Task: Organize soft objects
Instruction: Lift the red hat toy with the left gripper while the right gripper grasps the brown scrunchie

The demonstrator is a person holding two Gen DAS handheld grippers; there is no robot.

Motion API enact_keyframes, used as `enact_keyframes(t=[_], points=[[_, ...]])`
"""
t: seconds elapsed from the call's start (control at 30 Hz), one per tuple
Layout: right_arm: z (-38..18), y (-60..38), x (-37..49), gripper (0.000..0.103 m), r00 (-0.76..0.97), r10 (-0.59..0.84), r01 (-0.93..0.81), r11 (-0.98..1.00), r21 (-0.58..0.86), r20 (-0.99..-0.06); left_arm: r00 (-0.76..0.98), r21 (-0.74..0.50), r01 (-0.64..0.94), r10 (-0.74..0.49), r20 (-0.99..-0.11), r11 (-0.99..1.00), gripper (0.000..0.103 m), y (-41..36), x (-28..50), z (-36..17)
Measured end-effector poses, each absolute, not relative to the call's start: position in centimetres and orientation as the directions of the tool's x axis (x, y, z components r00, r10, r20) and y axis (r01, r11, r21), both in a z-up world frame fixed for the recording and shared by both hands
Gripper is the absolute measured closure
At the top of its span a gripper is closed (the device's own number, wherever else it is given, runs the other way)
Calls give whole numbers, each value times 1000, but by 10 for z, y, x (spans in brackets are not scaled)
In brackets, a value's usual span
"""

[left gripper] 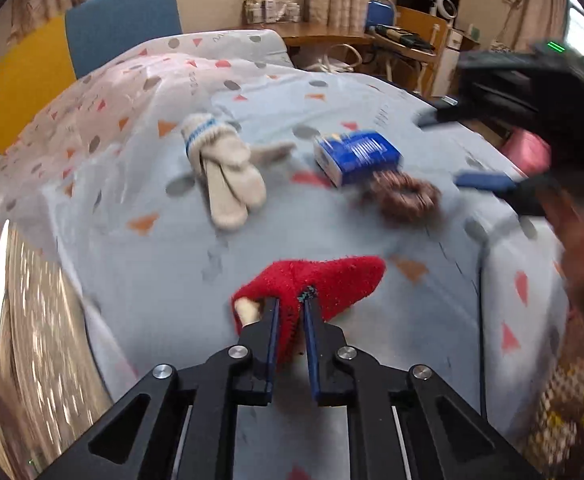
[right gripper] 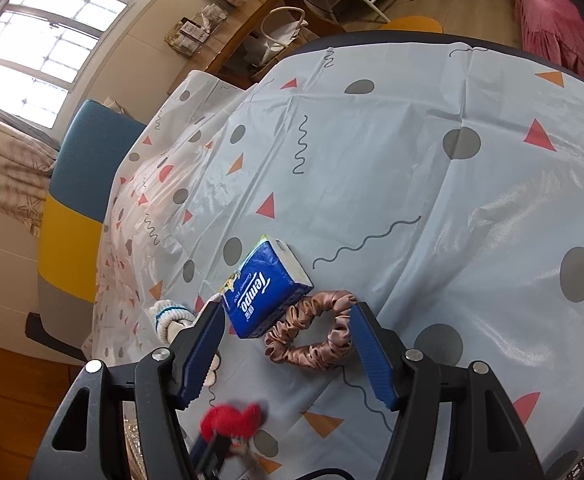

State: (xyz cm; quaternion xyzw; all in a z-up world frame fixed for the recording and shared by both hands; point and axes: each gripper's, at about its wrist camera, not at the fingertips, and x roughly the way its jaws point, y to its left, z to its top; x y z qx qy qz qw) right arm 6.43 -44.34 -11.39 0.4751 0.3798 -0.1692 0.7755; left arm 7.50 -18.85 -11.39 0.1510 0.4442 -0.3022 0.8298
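Woolly and cream, the pair of mittens (left gripper: 224,172) lies furthest left on the patterned tablecloth (left gripper: 152,264); it looks light and floppy, and its ribbed blue-striped cuff seems the firmest place to pinch. Nearer the camera, the red fuzzy sock (left gripper: 324,280) is pinched at its opening between the closed jaws of the left gripper (left gripper: 291,312). Such plush fabric should weigh almost nothing and droop from wherever it is held, so a fold of bunched cloth is a safer hold than a single layer. Next comes the blue tissue pack (right gripper: 266,286), soft but boxy, touching the brown satin scrunchie (right gripper: 312,334). That satin is probably slippery; hooking one finger through the ring would suit it. Over it hovers the right gripper (right gripper: 288,344), jaws apart and gripping nothing.
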Motion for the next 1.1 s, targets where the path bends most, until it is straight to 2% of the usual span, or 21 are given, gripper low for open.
enact_keyframes(t=[0.17, 0.3, 0.53, 0.6, 0.63, 0.7, 0.73, 0.77, 0.83, 0.9, 1.1], points=[[-121, -434, 78, 37, 578, 103, 640, 558, 528, -810, 436, 32, 656, -343, -832, 754, 90, -183, 47, -121], [-124, -428, 88, 35, 536, 52, 649, 613, 451, -842, 439, 66, 672, -325, -838, 737, 89, -195, 50, -129], [-138, -407, 111, 31, 449, 52, 595, 727, 342, -892, 427, 29, 664, -347, -835, 747, 91, -189, 52, -129], [-138, -394, 118, 31, 419, 5, 551, 793, 259, -908, 429, 32, 669, -350, -833, 743, 91, -184, 44, -130], [-138, -389, 120, 33, 407, -22, 537, 814, 220, -913, 425, 25, 668, -354, -833, 744, 91, -181, 42, -131], [-139, -383, 121, 55, 388, -51, 510, 843, 169, -920, 415, 5, 664, -363, -834, 748, 91, -176, 38, -132], [-138, -379, 122, 75, 379, -70, 492, 860, 137, -923, 418, 0, 662, -369, -830, 749, 91, -173, 36, -133], [-139, -376, 123, 85, 376, -69, 476, 870, 129, -924, 420, -1, 664, -374, -827, 748, 91, -170, 35, -135], [-138, -367, 123, 90, 385, -19, 422, 893, 157, -923, 419, -6, 662, -376, -827, 750, 92, -168, 34, -134], [-140, -353, 128, 90, 378, 43, 343, 921, 183, -925, 405, -38, 639, -377, -833, 768, 96, -163, 38, -132], [-144, -344, 128, 87, 367, 37, 293, 944, 153, -930, 386, -128, 600, -426, -818, 790, 96, -159, 52, -111]])
